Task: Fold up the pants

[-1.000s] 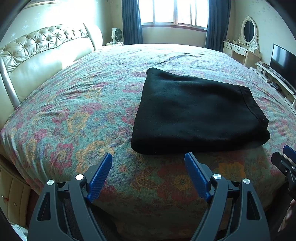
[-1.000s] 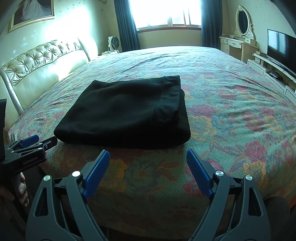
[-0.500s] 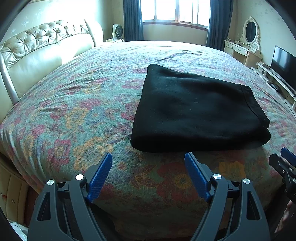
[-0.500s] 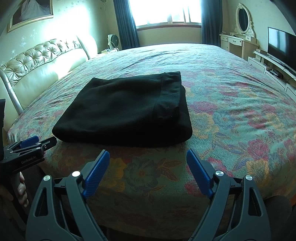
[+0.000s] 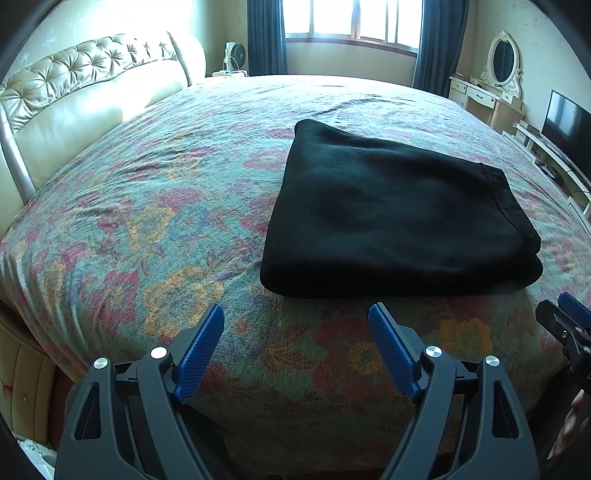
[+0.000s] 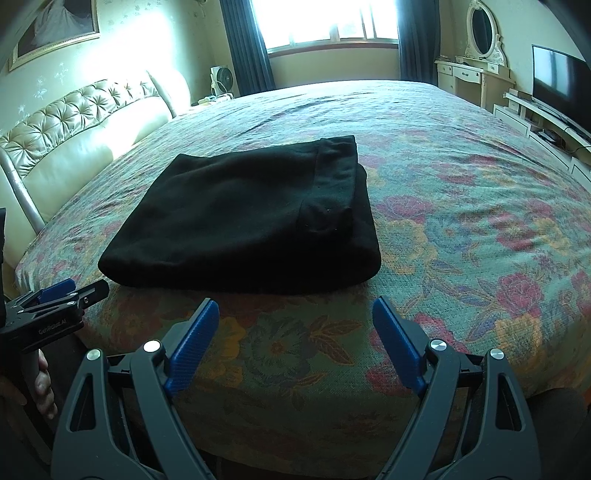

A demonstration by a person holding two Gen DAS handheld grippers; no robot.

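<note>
Black pants (image 5: 391, 210) lie folded into a flat rectangle near the front edge of the bed; they also show in the right wrist view (image 6: 251, 218). My left gripper (image 5: 295, 325) is open and empty, held just short of the fold's near left corner. My right gripper (image 6: 295, 321) is open and empty, held just short of the fold's near right part. Each gripper shows at the edge of the other's view: the right one (image 5: 565, 317) and the left one (image 6: 66, 295). Neither touches the pants.
The pants rest on a floral bedspread (image 5: 155, 206). A tufted cream headboard (image 5: 74, 96) runs along the left. A dresser with an oval mirror (image 5: 498, 85) and a TV (image 5: 569, 125) stand at the right. A window with dark curtains (image 6: 332, 33) is behind.
Both grippers have risen slightly and tilted down a little, so the pants sit a bit lower in the views. The pants have not moved. Both grippers stay open.
</note>
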